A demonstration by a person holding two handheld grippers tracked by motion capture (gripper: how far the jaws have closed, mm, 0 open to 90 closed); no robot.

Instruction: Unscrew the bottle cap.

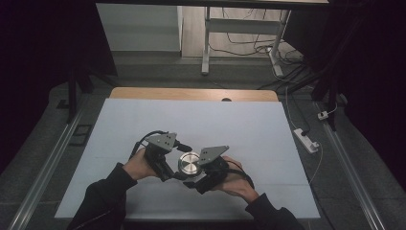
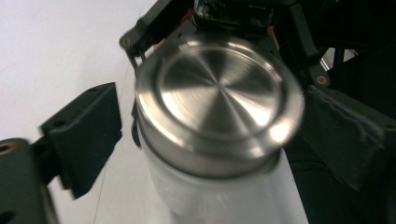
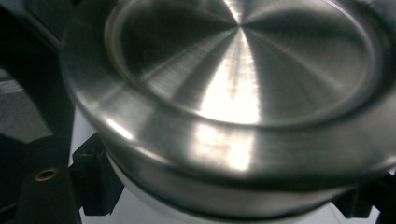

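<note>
A white container (image 2: 219, 196) with a round brushed-steel lid (image 1: 189, 163) is held up between the two hands over the near middle of the table. My right gripper (image 1: 192, 175) comes from the right and is shut on the container's white body just under the lid (image 3: 243, 79); its frame (image 2: 233, 14) shows behind the lid. My left gripper (image 1: 180, 162) comes from the left with the container between its jaws. One black finger (image 2: 86, 135) stands a small gap off the lid (image 2: 219, 98); the other finger (image 2: 341, 135) lies close along its far side.
The white table sheet (image 1: 143, 120) has free room all around the hands. A wooden strip (image 1: 191, 94) runs along the far edge. On the floor to the right lie a power strip (image 1: 306, 140) and cables. A desk frame (image 1: 207, 43) stands beyond the table.
</note>
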